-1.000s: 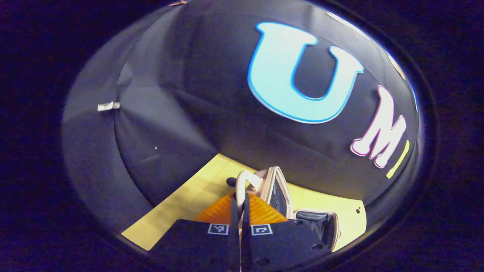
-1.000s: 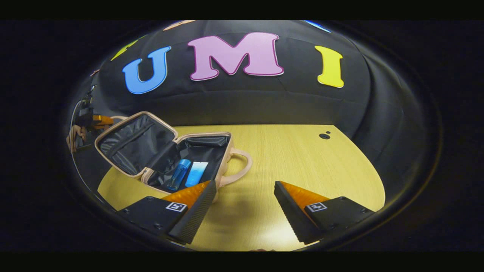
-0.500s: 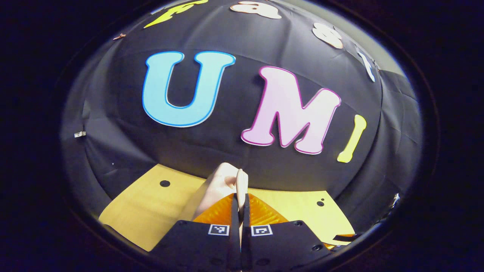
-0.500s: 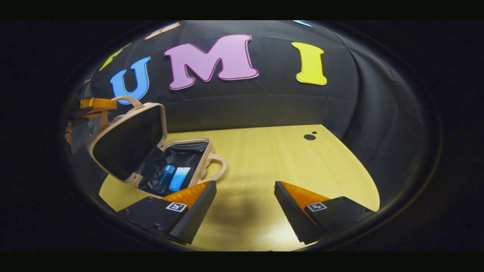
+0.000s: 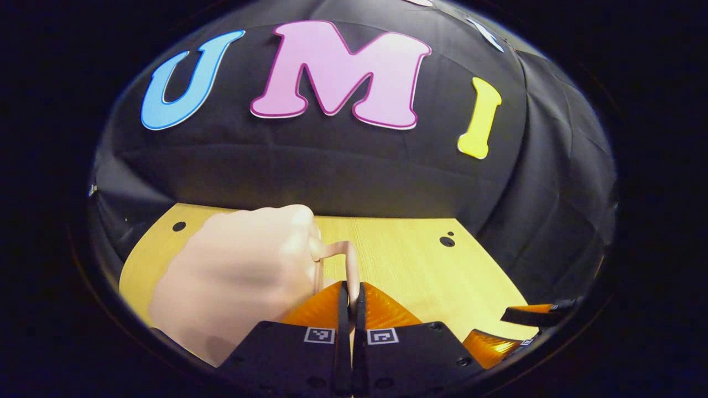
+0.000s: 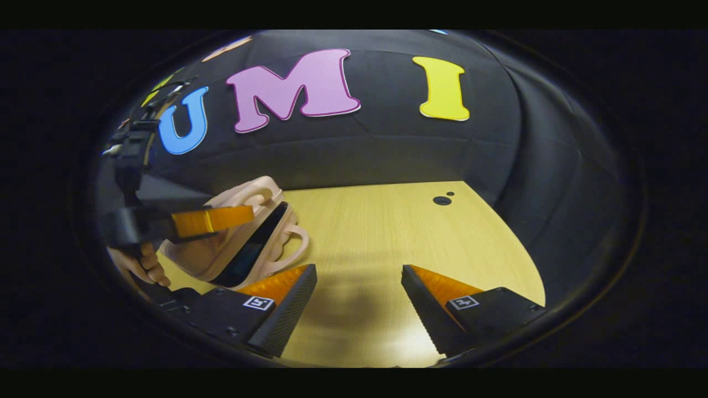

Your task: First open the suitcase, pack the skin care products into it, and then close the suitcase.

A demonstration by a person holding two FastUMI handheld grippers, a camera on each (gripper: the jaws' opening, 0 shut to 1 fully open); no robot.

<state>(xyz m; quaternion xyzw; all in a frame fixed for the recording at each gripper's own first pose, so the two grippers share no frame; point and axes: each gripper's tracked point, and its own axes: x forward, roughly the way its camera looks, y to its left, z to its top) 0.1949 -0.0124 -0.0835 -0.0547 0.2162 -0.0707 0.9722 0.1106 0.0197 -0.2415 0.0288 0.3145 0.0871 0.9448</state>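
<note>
The pink suitcase sits at the near left of the wooden table, lid almost down, with only a dark wedge of opening along its front edge. It reads as a small, light, soft-sided case, so the shell would likely give under a squeeze; the stiff loop handle on the lid is the sensible place to take hold, and that is where the left gripper is. Its orange fingers are pinched nearly together with the thin handle strap clamped between them. In the right gripper view the same gripper shows above the lid, a hand beneath it. The right gripper hangs over bare table beside the case, fingers spread wide, holding and touching nothing. A gentle push should seat the lid.
</note>
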